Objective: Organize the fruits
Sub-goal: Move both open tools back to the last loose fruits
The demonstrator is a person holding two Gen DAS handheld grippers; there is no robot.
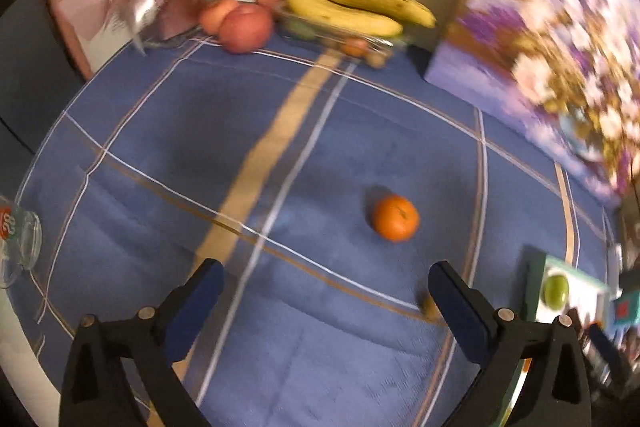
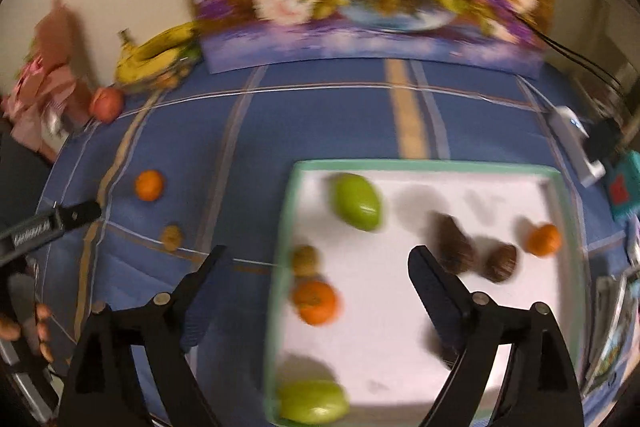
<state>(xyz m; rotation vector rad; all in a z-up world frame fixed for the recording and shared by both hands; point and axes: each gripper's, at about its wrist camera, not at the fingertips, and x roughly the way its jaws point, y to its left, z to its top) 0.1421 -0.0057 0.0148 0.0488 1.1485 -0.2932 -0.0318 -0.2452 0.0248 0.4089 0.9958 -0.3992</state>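
2 grippers: left gripper (image 1: 326, 281) and right gripper (image 2: 316, 269) both gape wide, nothing between the jaws.
Nearest fruit: round orange tangerine (image 1: 396, 218) lies loose on the blue checked tablecloth (image 1: 280, 347), just ahead of the left jaws.
Second stray: small brown nut-like fruit (image 2: 172, 237) sits nearby on the cloth.
Destination: green-rimmed white tray (image 2: 424, 167) under the right gripper already holds several fruits.
Advice: centre the left jaws over the tangerine, descend, close gently so it cannot roll.
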